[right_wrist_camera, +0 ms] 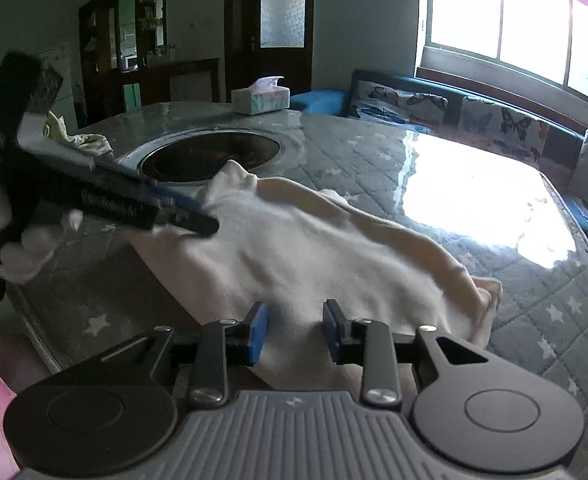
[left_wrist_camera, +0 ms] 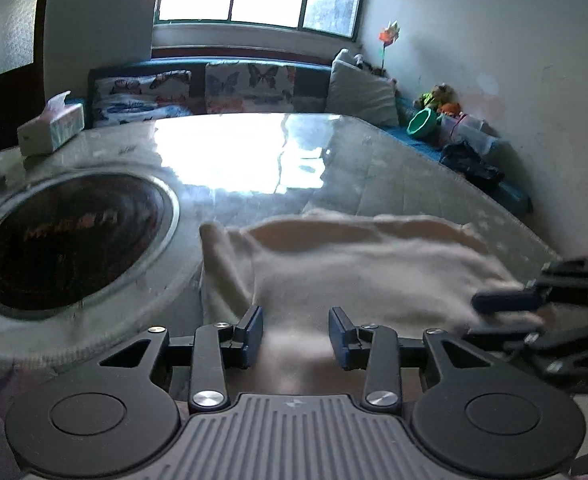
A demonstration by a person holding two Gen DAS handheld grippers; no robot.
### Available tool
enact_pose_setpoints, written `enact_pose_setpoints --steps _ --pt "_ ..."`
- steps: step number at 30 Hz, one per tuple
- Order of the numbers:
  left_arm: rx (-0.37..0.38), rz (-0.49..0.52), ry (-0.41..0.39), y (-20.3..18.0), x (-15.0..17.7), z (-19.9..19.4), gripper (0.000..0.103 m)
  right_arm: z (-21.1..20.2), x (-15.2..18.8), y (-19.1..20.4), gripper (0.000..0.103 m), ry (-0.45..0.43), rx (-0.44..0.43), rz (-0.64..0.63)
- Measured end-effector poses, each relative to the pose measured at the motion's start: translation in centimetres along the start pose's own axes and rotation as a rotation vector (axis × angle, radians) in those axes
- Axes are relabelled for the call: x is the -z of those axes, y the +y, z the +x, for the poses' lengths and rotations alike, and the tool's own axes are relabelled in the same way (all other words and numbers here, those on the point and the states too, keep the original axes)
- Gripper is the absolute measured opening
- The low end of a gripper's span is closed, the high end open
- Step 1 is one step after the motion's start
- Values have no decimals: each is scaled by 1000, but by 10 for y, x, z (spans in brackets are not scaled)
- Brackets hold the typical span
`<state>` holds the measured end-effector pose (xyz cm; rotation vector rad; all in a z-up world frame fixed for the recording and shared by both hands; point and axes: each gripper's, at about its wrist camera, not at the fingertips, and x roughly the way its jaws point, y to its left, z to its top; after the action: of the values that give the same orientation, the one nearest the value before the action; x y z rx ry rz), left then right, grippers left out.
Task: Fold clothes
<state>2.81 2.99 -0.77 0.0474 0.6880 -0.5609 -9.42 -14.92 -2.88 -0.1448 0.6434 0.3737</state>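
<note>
Surface: grey quilted table cover (right_wrist_camera: 378,148) with white stars | cloth: cream garment (right_wrist_camera: 294,256) lies folded in a long soft strip near the round dark inset (left_wrist_camera: 73,240) | left gripper (left_wrist_camera: 296,336): jaws apart, nothing clamped | right gripper (right_wrist_camera: 296,332): jaws apart over the cloth edge.

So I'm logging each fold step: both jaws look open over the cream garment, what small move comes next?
Probably slide both grippers to the garment's far edge and pinch it: the left gripper and right gripper stand open, holding nothing, and the cloth lies rumpled.
</note>
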Motion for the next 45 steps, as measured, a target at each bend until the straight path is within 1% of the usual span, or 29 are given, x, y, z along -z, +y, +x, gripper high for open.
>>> enact_pose_setpoints --steps 2,5,6,10,12,16,18,20,25,28,33,35,38,40,43,45 --pt "6 -9 -16 1 -2 -6 40 -4 -5 2 33 -9 -7 -16" --pt "-14 -34 -50 9 -6 -12 40 -4 -13 6 39 -19 -33 -33" --pt "-26 -51 -47 13 -5 -12 40 -4 -16 8 41 -21 -43 -36" --pt "-72 -79 -6 28 0 -6 39 6 -24 20 41 -12 -95 -88" --pt "-78 -89 1 34 1 -7 40 12 -31 28 41 -8 -125 -125" --pt "-81 -129 -10 45 -4 -14 40 26 -45 46 42 1 -179 -206" --pt "-93 -149 -20 51 -9 -20 44 35 -51 56 43 4 -204 -247" --pt "-92 -186 -24 59 -14 -24 55 42 -56 64 43 8 -224 -279" --pt "-69 -269 -34 76 -20 -32 60 64 -59 84 43 28 -257 -335" --pt "-39 -313 -24 81 -19 -33 61 74 -57 92 44 42 -254 -360" --pt "7 -361 6 80 -16 -28 65 84 -50 101 46 59 -240 -391" --pt "26 -379 15 79 -16 -25 67 84 -50 100 42 60 -236 -384" --pt "46 -409 24 78 -16 -22 68 83 -51 98 32 57 -227 -363" --pt "58 -429 31 77 -16 -20 68 83 -54 91 21 54 -238 -305" --pt "60 -465 42 77 -16 -17 68 82 -59 75 14 48 -273 -201" --pt "62 -496 52 78 -17 -15 69 78 -63 66 13 38 -294 -144"
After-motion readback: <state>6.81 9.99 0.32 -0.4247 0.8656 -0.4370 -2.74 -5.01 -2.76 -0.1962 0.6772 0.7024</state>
